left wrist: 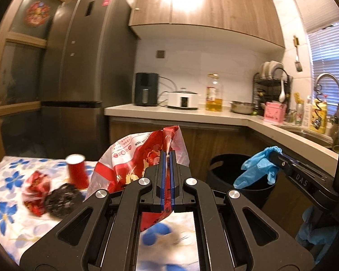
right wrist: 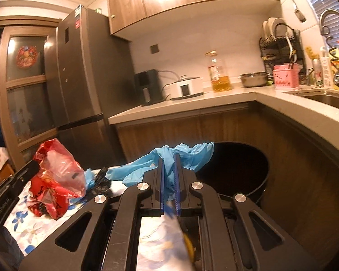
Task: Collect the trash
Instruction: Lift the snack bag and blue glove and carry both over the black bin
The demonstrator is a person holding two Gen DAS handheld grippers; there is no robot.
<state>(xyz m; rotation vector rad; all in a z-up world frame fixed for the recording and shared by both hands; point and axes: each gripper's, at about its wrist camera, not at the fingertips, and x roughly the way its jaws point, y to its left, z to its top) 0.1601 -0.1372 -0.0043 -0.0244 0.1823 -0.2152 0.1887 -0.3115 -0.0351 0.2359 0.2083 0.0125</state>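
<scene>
Left gripper (left wrist: pixel 167 158): jaws pressed together on a red-and-white bag (left wrist: pixel 133 164), held up above the table (left wrist: pixel 9 221). Right gripper (right wrist: pixel 169 164): jaws nearly closed, clamped on a blue glove (right wrist: pixel 169 158) that drapes over both sides of the fingers, lifted close to the rim of the black bin (right wrist: pixel 244 171). Table, floral cloth: red cup (left wrist: pixel 77 171), upright; crumpled red wrapper (left wrist: pixel 35 192); dark round lump (left wrist: pixel 62 199), touching the wrapper, blurred, possibly a scouring pad. Bin: on the floor between table and wooden counter (left wrist: pixel 180 115). Counter: black appliance (left wrist: pixel 146 89), white cooker (left wrist: pixel 182 100), oil bottle (left wrist: pixel 214 93), steel bowl (left wrist: pixel 242 107), pink box (left wrist: pixel 274 113), dish rack (left wrist: pixel 272 83). Fridge (left wrist: pixel 83 67): left of the counter.
</scene>
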